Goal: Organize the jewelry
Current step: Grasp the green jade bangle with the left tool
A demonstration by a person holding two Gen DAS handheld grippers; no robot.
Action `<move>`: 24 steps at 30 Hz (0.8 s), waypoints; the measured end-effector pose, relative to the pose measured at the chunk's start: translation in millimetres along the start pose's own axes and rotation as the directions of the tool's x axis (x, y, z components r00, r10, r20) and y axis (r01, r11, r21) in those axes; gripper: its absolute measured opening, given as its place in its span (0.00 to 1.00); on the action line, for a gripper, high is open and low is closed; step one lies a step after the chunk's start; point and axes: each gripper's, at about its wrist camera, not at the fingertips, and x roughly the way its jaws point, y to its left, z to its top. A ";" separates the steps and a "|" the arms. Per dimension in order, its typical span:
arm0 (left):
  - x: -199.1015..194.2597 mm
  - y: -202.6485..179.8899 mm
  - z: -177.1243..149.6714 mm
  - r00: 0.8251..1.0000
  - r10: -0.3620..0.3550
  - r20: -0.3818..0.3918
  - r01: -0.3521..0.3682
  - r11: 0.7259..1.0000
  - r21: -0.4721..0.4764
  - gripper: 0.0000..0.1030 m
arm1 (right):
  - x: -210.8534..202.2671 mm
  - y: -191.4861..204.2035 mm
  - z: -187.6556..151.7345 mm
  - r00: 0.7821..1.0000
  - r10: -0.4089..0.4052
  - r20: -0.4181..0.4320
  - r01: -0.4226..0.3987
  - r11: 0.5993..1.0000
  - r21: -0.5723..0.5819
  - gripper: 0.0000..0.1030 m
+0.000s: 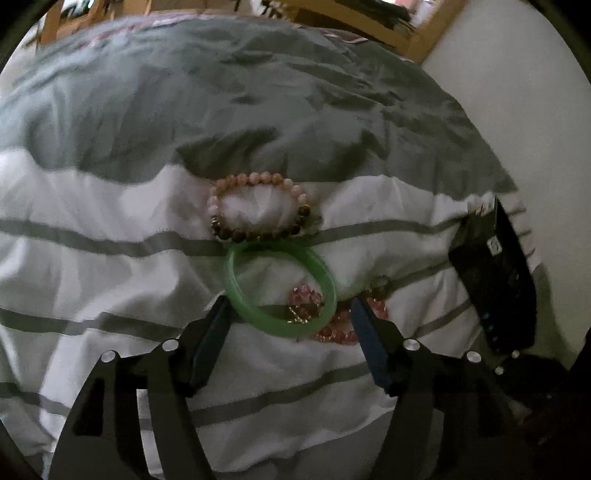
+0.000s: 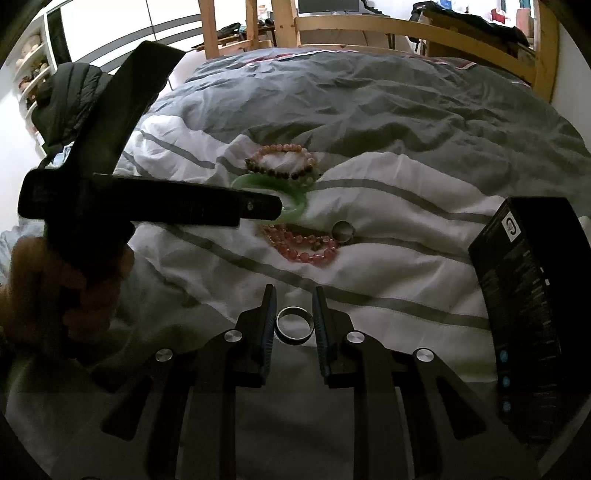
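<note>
Silver ring (image 2: 294,325): clamped between pads of right hand-held gripper (image 2: 294,325), held above bed. Second metal ring (image 2: 343,231): lay on striped duvet (image 2: 388,280), touching pink bead strand (image 2: 299,245). Green bangle (image 1: 280,290): flat on duvet, overlapping pink beads, its far edge against pink-and-brown bead bracelet (image 1: 258,208). Left hand-held gripper (image 1: 288,314): jaws apart, nothing between pads, hovered over bangle's near edge; hand (image 2: 66,284) gripped its handle. Black box (image 2: 532,302): right of jewelry, upright. Wooden bed frame (image 2: 406,26) beyond.
</note>
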 end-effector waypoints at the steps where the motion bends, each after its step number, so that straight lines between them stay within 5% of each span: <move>1: 3.6 3.3 0.4 1.000 -0.005 -0.009 0.005 1.000 -0.016 0.63 | 1.8 -1.2 0.2 1.000 0.001 -0.001 -0.001 1.000 0.003 0.20; 3: 10.2 5.7 0.4 1.000 -0.005 -0.025 0.005 1.000 -0.023 0.61 | 4.5 -2.6 0.7 1.000 0.004 -0.004 -0.004 1.000 0.007 0.20; 5: 15.4 6.9 0.3 0.999 0.012 -0.035 -0.012 1.000 -0.020 0.47 | 6.1 -3.2 0.6 1.000 0.006 -0.009 -0.006 1.000 0.008 0.20; 6: 16.9 8.3 0.1 0.999 0.029 -0.039 -0.030 0.999 -0.022 0.32 | 6.8 -3.6 0.4 1.000 0.008 -0.010 -0.008 1.000 0.008 0.20; 9: 11.8 15.8 2.3 0.999 0.010 -0.032 -0.012 0.998 -0.062 0.18 | 5.4 -4.5 0.3 1.000 0.009 -0.006 -0.009 1.000 0.013 0.20; 24: -26.5 -9.1 6.6 0.998 -0.040 0.046 0.041 0.999 -0.005 0.10 | -12.3 -9.4 1.7 0.999 0.002 0.051 -0.005 0.999 0.042 0.20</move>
